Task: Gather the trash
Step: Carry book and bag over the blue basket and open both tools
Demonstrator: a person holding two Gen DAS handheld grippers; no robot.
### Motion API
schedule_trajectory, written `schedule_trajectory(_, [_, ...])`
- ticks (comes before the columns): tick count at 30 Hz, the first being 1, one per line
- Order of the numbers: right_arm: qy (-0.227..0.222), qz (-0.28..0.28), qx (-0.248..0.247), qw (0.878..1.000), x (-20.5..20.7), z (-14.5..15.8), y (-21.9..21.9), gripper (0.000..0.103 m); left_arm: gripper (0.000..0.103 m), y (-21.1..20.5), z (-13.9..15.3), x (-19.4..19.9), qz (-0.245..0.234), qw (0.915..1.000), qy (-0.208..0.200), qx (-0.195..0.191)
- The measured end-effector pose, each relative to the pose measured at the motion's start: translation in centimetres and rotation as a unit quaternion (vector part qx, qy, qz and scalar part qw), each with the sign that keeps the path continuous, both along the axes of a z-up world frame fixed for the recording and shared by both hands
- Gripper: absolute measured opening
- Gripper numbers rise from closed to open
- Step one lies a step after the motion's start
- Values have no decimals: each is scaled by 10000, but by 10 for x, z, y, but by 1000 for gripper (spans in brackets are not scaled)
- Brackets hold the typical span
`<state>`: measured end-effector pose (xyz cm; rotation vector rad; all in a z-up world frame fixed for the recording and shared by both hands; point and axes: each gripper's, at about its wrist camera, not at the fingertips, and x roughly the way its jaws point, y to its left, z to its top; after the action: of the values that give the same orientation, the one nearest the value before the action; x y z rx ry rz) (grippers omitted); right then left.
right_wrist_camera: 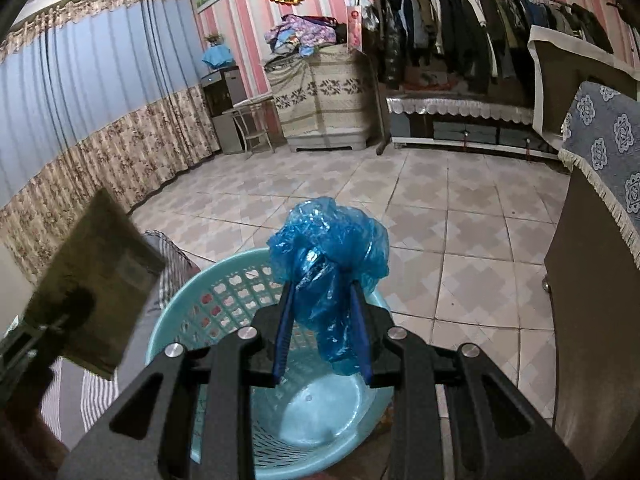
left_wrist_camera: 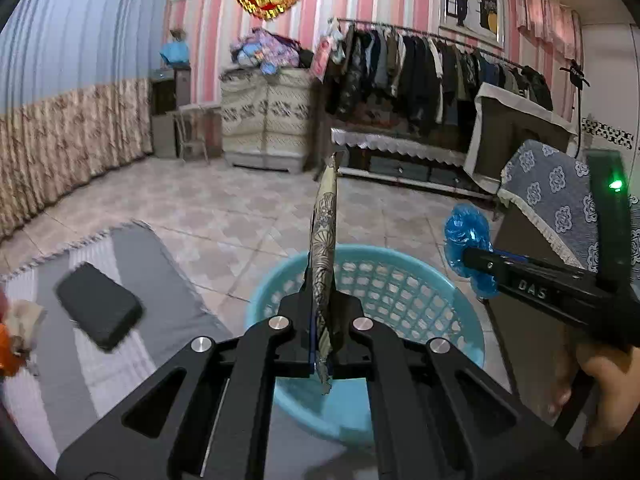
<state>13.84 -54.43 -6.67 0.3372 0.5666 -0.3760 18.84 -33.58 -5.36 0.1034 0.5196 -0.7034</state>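
Observation:
My left gripper [left_wrist_camera: 322,276] is shut on a flat patterned wrapper [left_wrist_camera: 325,236], held edge-on above the light blue plastic basket [left_wrist_camera: 404,280]. The wrapper shows flat-faced in the right wrist view [right_wrist_camera: 96,280] at the left. My right gripper [right_wrist_camera: 324,284] is shut on a crumpled blue plastic bag [right_wrist_camera: 332,248] and holds it over the basket [right_wrist_camera: 224,292]. The bag and right gripper also show in the left wrist view [left_wrist_camera: 468,240], at the basket's right. The basket's bottom looks bare.
A black phone [left_wrist_camera: 98,306] lies on a grey striped cloth [left_wrist_camera: 132,360] at the left, with crumpled paper [left_wrist_camera: 24,320] beside it. A cloth-covered cabinet [right_wrist_camera: 592,280] stands at the right. Tiled floor [right_wrist_camera: 440,208], clothes rack [left_wrist_camera: 420,64] and curtains lie beyond.

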Motion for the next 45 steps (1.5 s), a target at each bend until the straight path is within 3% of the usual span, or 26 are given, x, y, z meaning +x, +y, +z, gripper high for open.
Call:
schedule_trajectory(7, [91, -79, 67, 9999, 5, -6, -2, 28, 5, -27, -28, 22, -108, 9993, 201, 313])
schedule_trajectory(12, [215, 33, -11, 9998, 13, -9, 6, 28, 49, -18, -27, 28, 138, 9990, 264, 331])
schedule_trajectory(16, [288, 97, -56, 9995, 19, -11, 12, 28, 66, 0, -16, 33, 534, 9980, 69, 328])
schedule_trajectory(18, [329, 132, -84, 9993, 23, -13, 17, 28, 82, 8, -8, 36, 729, 9967, -50, 354])
schedule_trajectory(20, [357, 161, -95, 9992, 26, -15, 20, 28, 90, 21, 0, 38, 980, 9944, -188, 356])
schedule_trajectory(30, [434, 262, -63, 9987, 40, -28, 31, 32, 97, 60, 19, 44, 1596, 9863, -353, 233])
schedule_trajectory(31, [400, 267, -93, 9988, 41, -27, 33, 49, 97, 63, 20, 43, 1624, 9858, -350, 230])
schedule_trajectory(32, [345, 255, -137, 9990, 40, -26, 34, 75, 97, 66, 20, 43, 1661, 9853, -340, 217])
schedule_trajectory(33, [198, 209, -209, 9994, 38, -23, 37, 82, 97, 69, 20, 43, 1682, 9850, -324, 200])
schedule_trajectory(37, [79, 173, -270, 9995, 36, -20, 40, 90, 97, 82, 20, 41, 1806, 9829, -317, 166])
schedule_trajectory(45, [118, -9, -304, 9995, 34, -19, 35, 94, 97, 105, 25, 30, 1978, 9791, -423, 217])
